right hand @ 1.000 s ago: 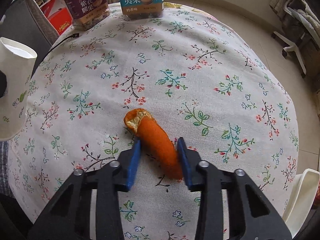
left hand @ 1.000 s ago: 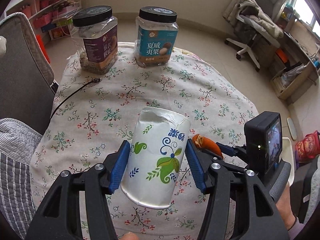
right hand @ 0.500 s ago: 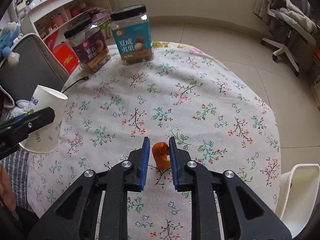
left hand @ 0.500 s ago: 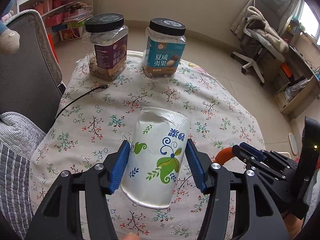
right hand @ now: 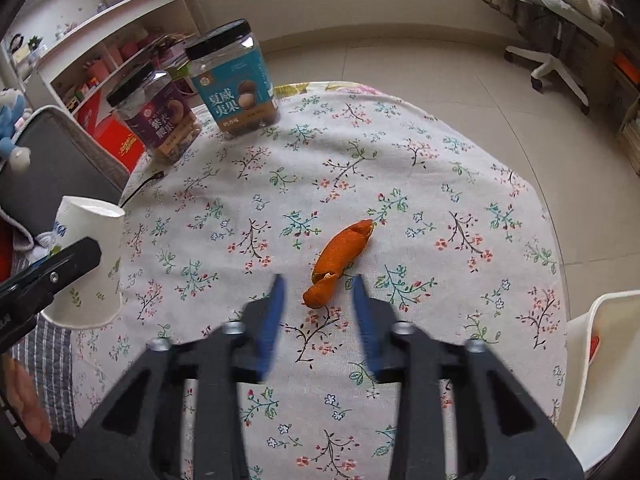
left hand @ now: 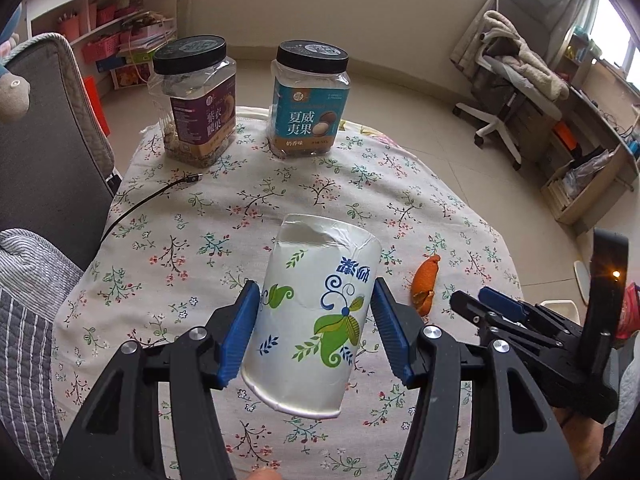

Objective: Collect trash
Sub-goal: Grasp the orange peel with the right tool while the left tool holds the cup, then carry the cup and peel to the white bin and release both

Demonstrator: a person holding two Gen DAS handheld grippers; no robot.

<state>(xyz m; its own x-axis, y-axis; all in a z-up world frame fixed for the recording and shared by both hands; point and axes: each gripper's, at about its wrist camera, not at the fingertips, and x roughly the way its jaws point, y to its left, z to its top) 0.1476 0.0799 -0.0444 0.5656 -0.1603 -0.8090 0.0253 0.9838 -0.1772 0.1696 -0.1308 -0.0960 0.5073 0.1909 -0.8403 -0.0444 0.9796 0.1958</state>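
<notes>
My left gripper (left hand: 316, 320) is shut on a white paper cup (left hand: 316, 316) with green and blue print, held tilted above the floral tablecloth. The cup also shows at the left of the right wrist view (right hand: 90, 260). An orange peel (right hand: 340, 256) lies on the cloth in front of my right gripper (right hand: 318, 300), which is open and empty, its blue pads astride the peel's near end and above it. The peel shows in the left wrist view (left hand: 426, 280), with the right gripper (left hand: 480, 304) just right of it.
Two black-lidded snack jars, purple (left hand: 198, 104) and blue (left hand: 308, 98), stand at the table's far edge. A black cable (left hand: 152, 196) lies on the cloth at left. A grey chair (left hand: 48, 140) stands left, a white bin (right hand: 600, 380) at the right edge.
My right gripper has opened and let go of the orange peel, which now lies on the cloth. The gripper has drawn back and up. The left gripper still holds the cup.
</notes>
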